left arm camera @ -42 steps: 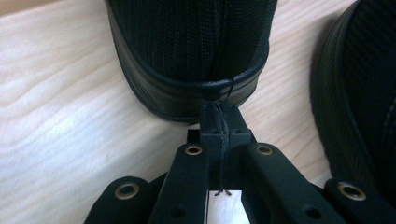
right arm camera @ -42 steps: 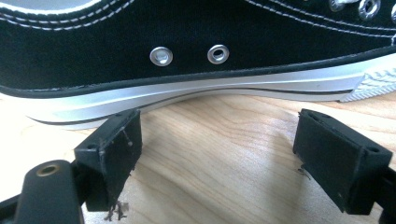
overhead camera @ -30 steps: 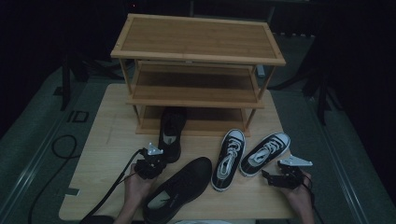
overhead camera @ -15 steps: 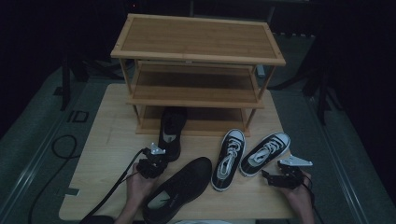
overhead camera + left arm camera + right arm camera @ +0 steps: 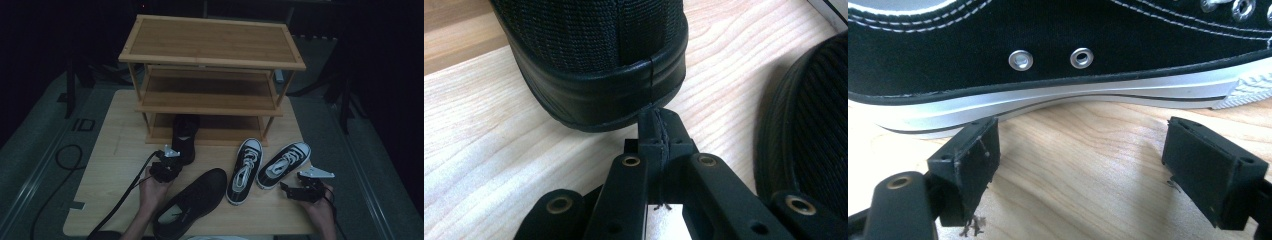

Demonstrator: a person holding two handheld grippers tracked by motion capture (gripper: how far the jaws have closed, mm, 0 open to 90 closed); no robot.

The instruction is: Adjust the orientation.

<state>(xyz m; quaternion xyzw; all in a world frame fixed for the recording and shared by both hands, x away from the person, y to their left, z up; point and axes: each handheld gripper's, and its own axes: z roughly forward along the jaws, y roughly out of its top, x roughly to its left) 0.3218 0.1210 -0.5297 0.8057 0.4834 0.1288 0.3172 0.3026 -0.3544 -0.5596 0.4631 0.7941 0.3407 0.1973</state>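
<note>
Left hand-held gripper (image 5: 659, 131), jaws pressed together, noses against the heel of the black slip-on (image 5: 599, 60) at the shoe rack (image 5: 210, 75) foot. Right hand-held gripper (image 5: 1083, 170) gapes beside the sneaker (image 5: 1058, 65). Push off-centre and that slip-on could swivel, missing the bottom shelf.

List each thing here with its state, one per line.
Left gripper: shut, tips at the slip-on's heel.
Right gripper: open, beside the sneaker's sole.
Black slip-on: upright, toe under the bottom shelf.
Second black slip-on: on the table, loose.
Two sneakers: laced, side by side.
Shoe rack: shelves bare.
</note>
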